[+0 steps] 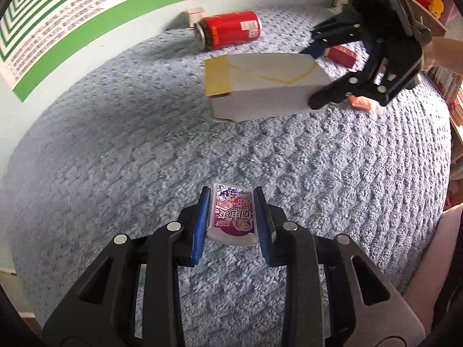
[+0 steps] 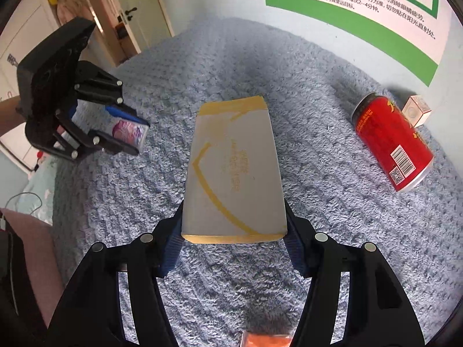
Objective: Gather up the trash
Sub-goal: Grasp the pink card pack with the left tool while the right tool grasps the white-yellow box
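Blue fleece blanket (image 1: 115,159) covered the work surface; all trash lay on it or hung over it. Left gripper (image 1: 233,219) had its jaws pinched on a small purple packet (image 1: 233,217), pads flat against the packet's two long edges, so the packet stuck out forward between the tips. Right gripper (image 2: 234,231) had its jaws pressed on the near end of a white-and-yellow box (image 2: 234,167), one pad on each long side; most of the box extended ahead of the tips. From the left wrist view the box looked lifted off the blanket, tilted slightly. Judgement: the end grip leaves the far end free, probably to drop it into a bin, though no bin was visible.

Red can (image 2: 393,141) lay on its side ahead and right of the right jaws, well apart from them, touched by neither gripper. Small white carton (image 2: 416,111) sat just beyond the can, near the wall. Orange item (image 2: 266,338) lay below the right jaws, mostly hidden; kind unclear.

Judgement: two items in hand, can and carton not yet collected.
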The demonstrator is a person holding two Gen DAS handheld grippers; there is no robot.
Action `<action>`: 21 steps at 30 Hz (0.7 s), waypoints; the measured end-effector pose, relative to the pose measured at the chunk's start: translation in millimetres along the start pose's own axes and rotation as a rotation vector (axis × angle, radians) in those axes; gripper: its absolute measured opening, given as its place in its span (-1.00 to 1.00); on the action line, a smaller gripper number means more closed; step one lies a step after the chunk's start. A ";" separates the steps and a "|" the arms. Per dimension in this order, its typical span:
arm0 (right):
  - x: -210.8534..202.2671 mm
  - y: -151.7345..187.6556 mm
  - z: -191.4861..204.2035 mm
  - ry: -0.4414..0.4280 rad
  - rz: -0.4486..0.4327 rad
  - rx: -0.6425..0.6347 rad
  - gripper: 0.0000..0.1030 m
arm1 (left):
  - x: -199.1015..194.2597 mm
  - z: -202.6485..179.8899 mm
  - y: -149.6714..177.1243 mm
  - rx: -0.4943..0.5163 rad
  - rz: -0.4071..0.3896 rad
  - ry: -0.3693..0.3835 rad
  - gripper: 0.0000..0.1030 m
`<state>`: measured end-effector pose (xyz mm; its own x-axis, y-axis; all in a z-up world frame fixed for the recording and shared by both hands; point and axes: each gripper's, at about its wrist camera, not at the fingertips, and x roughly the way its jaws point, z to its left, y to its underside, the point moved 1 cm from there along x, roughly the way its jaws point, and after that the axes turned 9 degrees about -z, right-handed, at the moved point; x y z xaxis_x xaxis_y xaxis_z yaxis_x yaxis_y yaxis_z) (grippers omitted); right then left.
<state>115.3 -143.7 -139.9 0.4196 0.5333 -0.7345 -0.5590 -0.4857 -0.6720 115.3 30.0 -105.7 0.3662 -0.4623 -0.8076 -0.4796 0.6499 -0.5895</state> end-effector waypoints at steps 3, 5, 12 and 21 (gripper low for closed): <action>-8.4 1.0 6.9 0.002 -0.004 -0.013 0.19 | -9.8 4.1 3.2 -0.005 0.006 -0.035 -0.47; -14.0 0.9 11.6 0.003 -0.010 -0.021 0.19 | -17.3 3.7 5.2 -0.005 0.005 -0.058 -0.47; -25.1 -1.7 27.5 0.009 -0.017 -0.054 0.19 | -37.8 -5.7 7.6 0.004 -0.033 -0.119 -0.47; -31.8 -9.6 50.1 0.006 -0.032 -0.103 0.19 | -60.5 -15.5 14.3 -0.023 -0.068 -0.163 -0.46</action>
<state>71.5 -121.3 -105.3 0.4405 0.5461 -0.7125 -0.4687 -0.5370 -0.7014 73.9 57.9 -65.5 0.5221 -0.3999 -0.7533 -0.4664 0.6056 -0.6447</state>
